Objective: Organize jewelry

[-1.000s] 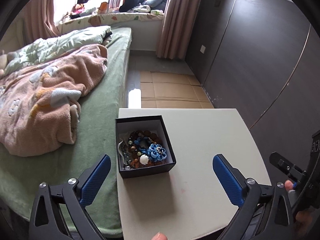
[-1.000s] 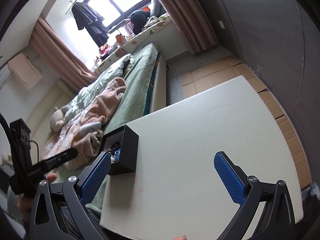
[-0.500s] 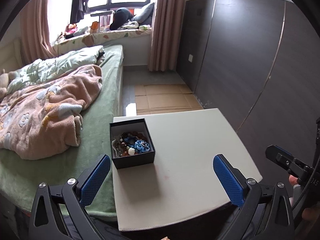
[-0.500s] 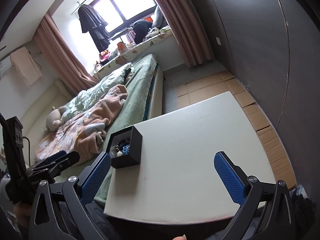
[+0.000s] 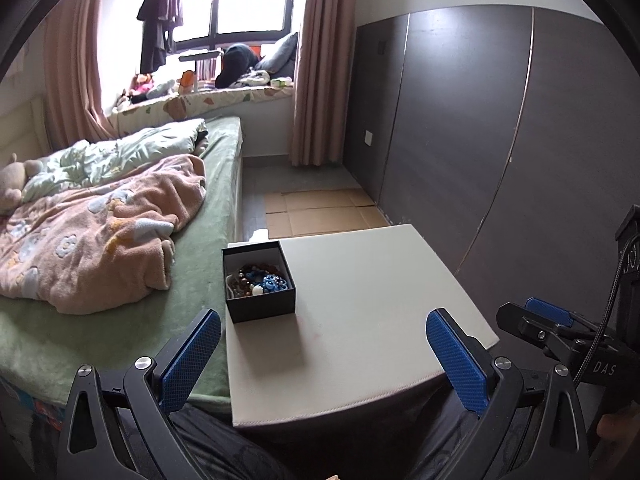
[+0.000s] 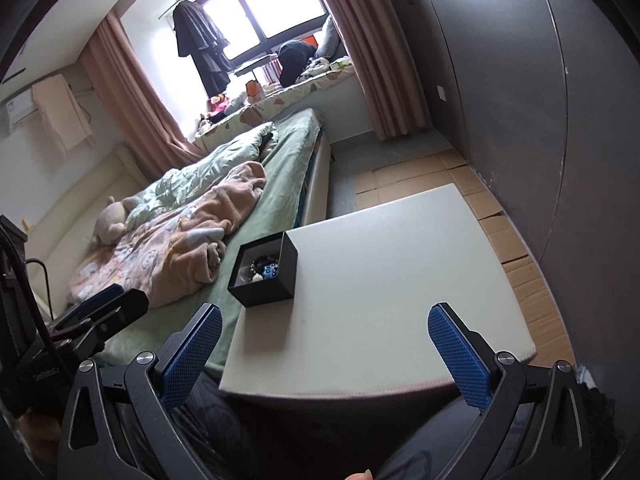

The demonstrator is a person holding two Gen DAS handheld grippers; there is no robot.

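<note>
so the black box (image 5: pixel 259 280) sits at the far left corner of the white table (image 5: pixel 360 320), right up against the edge next to the bed (image 5: pixel 200 240). it's open on top and the jewelry (image 5: pixel 258 280) is all piled inside: beads, a blue flower piece, something small and white. from the right wrist view the box (image 6: pixel 266 280) looks like it's flush with the table's left side, maybe a hair over it, can't really tell.

left gripper (image 5: pixel 320 364) has its fingers spread wide apart, holding nothing, hanging back over the near edge of the table. right gripper (image 6: pixel 326 360) same deal, wide apart and empty, also well short of the box. neither is touching anything.

my guess is there's not much left to do here, everything seems to be in the box already, no loose pieces on the table that i can see.

what could go wrong: that box is light-looking cardboard parked on the very edge. bump it from the right side with a finger and it probably slides straight off onto the bed, beads everywhere in that fuzzy blanket (image 5: pixel 100 240). also if someone goes fishing in the pile, bracelets tend to tangle, so pulling one could drag the rest out or tip the box. i'd steady the box with one gripper before poking in with the other.
</note>
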